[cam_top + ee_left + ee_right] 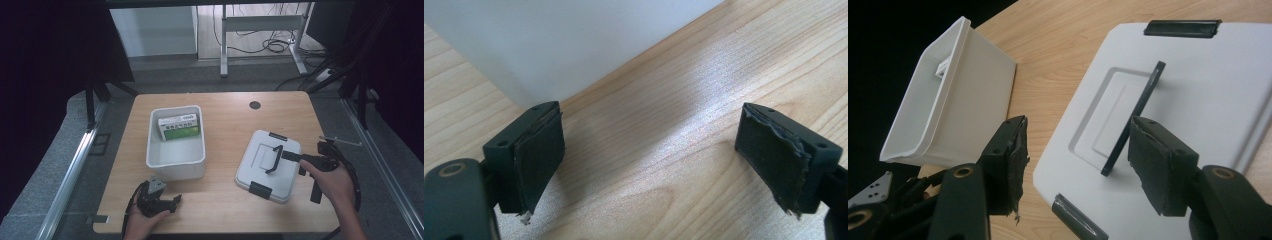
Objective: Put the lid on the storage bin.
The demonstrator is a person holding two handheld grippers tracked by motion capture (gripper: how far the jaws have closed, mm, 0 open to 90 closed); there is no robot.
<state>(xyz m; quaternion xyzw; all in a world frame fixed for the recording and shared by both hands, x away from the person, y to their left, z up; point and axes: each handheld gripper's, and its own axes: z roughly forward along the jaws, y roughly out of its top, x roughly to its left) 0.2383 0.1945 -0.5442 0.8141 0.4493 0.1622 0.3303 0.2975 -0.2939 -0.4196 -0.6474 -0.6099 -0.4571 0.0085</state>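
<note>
**Jaws spread over the lid handle**

Nearest the table's front edge, the left gripper (pixel 159 196) rests on the wooden table (pixel 225 207), held in a hand, its jaws wide apart with bare wood between them, just before the white bin (pixel 176 159). A green-and-white box (pixel 179 126) lies inside that bin. To the right, the grey lid (pixel 260 167) lies flat, black clips at two edges. Over it, the right gripper (pixel 1075 160) is spread wide, the raised black handle (pixel 1133 117) between its jaws, close by one pad.
</note>
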